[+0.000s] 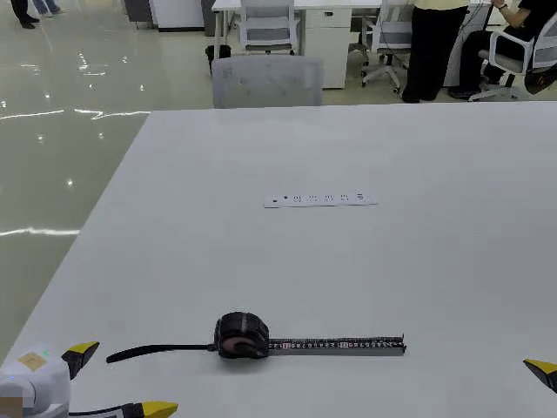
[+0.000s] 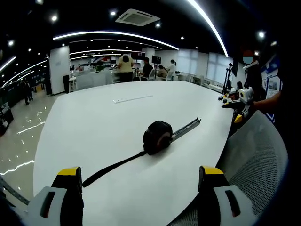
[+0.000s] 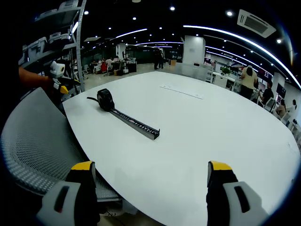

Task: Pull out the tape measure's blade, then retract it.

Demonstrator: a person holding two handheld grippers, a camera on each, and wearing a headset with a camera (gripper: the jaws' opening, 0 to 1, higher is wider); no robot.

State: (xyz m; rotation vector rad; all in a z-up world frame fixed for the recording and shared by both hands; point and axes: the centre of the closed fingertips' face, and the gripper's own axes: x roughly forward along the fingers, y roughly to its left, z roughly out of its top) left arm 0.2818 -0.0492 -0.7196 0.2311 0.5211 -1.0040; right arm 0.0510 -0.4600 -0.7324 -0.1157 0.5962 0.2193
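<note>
Head view: a wide white worktop [image 1: 348, 157]. At its near edge the left gripper [image 2: 141, 172] and right gripper [image 3: 153, 165] hover wide open, holding nothing. Between them lies the tape measure [image 1: 242, 336], its blade [image 1: 339, 346] drawn out toward the right gripper, black strap [image 1: 157, 352] trailing left.

White tabletop [image 1: 435, 261]: bare surface before and behind the black round tape measure [image 1: 242, 335]; its extended blade [image 1: 339, 346] and black strap [image 1: 157, 352] lie along the near edge; flat white power strip [image 1: 320, 199] mid-table.
</note>
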